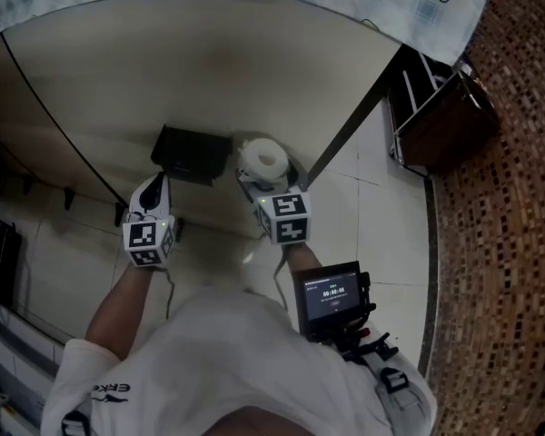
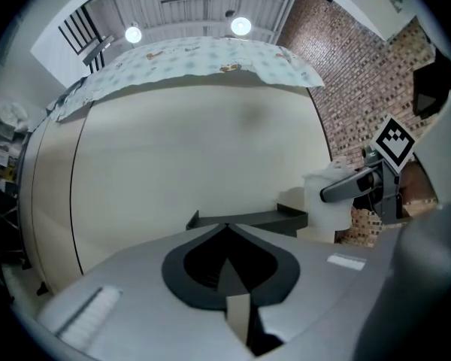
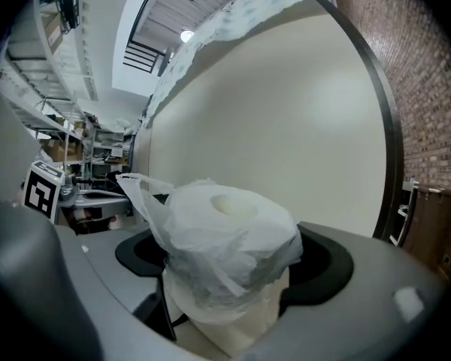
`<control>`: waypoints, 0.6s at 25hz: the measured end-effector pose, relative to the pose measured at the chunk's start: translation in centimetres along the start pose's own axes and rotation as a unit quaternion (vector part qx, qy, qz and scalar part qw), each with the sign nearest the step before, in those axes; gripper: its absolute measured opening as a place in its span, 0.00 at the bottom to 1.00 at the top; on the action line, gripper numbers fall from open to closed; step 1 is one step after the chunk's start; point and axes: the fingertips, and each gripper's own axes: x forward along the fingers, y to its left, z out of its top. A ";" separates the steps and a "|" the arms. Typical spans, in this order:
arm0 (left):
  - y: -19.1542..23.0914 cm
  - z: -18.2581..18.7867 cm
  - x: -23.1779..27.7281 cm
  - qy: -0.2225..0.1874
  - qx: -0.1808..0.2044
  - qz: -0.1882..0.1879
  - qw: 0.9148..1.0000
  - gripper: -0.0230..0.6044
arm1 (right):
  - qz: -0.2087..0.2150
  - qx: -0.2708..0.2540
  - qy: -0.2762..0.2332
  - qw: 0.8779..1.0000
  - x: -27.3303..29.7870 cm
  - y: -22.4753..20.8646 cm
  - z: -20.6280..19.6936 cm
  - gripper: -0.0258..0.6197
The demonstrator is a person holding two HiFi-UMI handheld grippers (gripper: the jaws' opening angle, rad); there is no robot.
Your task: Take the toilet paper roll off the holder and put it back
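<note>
1. Faintly, "ERKE" reads on the person's sleeve (image 1: pixel 112 389); the digits on the screen (image 1: pixel 331 293) are too small to read.
2. Cream wall panel (image 1: pixel 209 71), white tiles (image 1: pixel 377 234), brown brick mosaic (image 1: pixel 509 243) at the right.
3. Right gripper (image 3: pixel 233 277) clamps the plastic-wrapped toilet paper roll (image 3: pixel 229 239), just right of the black holder (image 1: pixel 193 153); left gripper (image 2: pixel 224 228) is clenched and empty.

Left gripper (image 1: pixel 153 189): jaws pressed fully together, nothing between them, pointing roughly level. Left forearm (image 1: pixel 116 300) bare, stretched forward from short white sleeve. Right gripper (image 1: pixel 259 178): jaws clamped on upright toilet paper roll (image 3: pixel 225 239), one pad each side, nose tilted slightly downward. Grippers side by side, near, not touching.
</note>
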 end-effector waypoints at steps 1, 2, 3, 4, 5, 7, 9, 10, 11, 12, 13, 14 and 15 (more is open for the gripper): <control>0.2 -0.4 0.1 0.004 -0.002 0.001 1.000 0.04 | -0.001 0.004 0.003 1.000 0.0 -0.1 -0.3 0.76; 0.4 -1.0 0.3 0.010 -0.004 0.002 1.000 0.04 | -0.002 0.007 0.006 1.000 0.1 -0.1 -0.7 0.76; 0.6 -1.5 0.4 0.015 -0.007 0.003 1.000 0.04 | -0.004 0.010 0.009 1.000 0.1 -0.2 -1.0 0.76; 0.9 -1.9 0.6 0.020 -0.007 0.005 1.000 0.04 | -0.005 0.013 0.012 1.000 0.2 -0.3 -1.3 0.76; 1.1 -2.2 0.8 0.025 -0.005 0.006 1.000 0.04 | -0.006 0.015 0.014 1.000 0.3 -0.4 -1.5 0.76; 1.4 -3.2 1.1 0.035 -0.007 0.005 0.999 0.04 | -0.007 0.020 0.020 1.000 0.5 -0.4 -2.0 0.76; 1.6 -4.3 1.4 0.049 -0.006 0.003 0.999 0.04 | -0.010 0.026 0.027 0.999 0.6 -0.5 -2.6 0.76; 1.7 -4.8 1.6 0.056 -0.003 0.002 0.998 0.04 | -0.012 0.030 0.030 0.999 0.7 -0.5 -3.0 0.76; 1.8 -5.3 1.7 0.064 0.001 0.000 0.998 0.04 | -0.012 0.033 0.034 0.999 0.7 -0.6 -3.3 0.76; 1.9 -5.8 1.8 0.072 0.005 -0.002 0.997 0.04 | -0.013 0.037 0.039 0.998 0.7 -0.6 -3.7 0.76; 1.9 -6.5 1.9 0.080 0.008 -0.004 0.997 0.04 | -0.012 0.040 0.044 0.998 0.7 -0.6 -4.1 0.76; 2.0 -7.2 2.0 0.087 0.009 -0.007 0.996 0.04 | -0.013 0.043 0.048 0.998 0.8 -0.6 -4.4 0.76; 2.0 -7.9 2.2 0.094 0.008 -0.012 0.995 0.04 | -0.013 0.046 0.052 0.998 0.9 -0.7 -4.7 0.76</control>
